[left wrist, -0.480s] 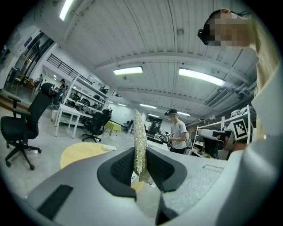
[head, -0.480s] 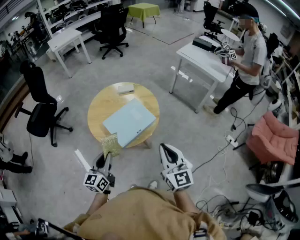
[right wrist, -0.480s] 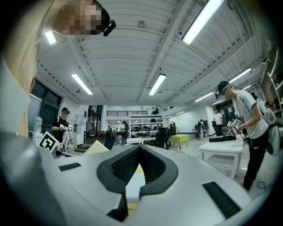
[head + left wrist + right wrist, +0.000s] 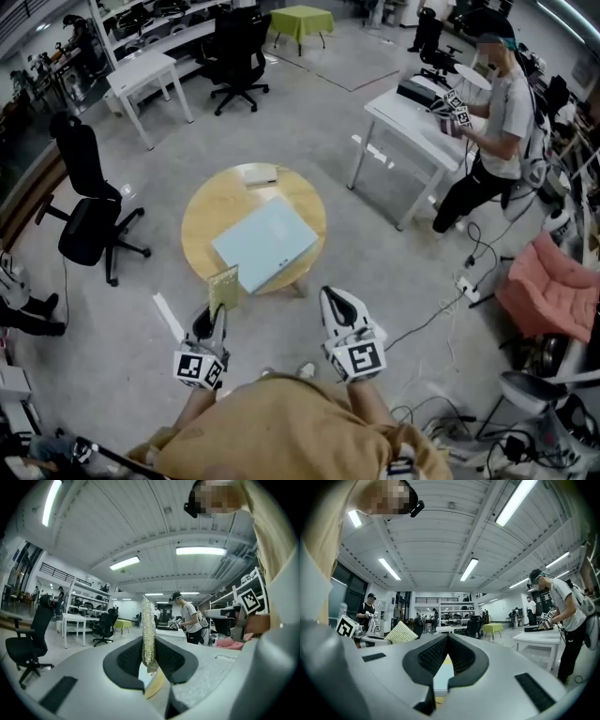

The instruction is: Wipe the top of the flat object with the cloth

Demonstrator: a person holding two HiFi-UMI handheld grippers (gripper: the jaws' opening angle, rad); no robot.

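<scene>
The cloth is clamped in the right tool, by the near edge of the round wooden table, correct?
No: the cloth is clamped in the left tool, as the left gripper view shows. The rest holds: it is by the near edge of the round wooden table.

On the table the flat object lies central, a small box behind it at the far edge. The cloth is at the near edge.
</scene>
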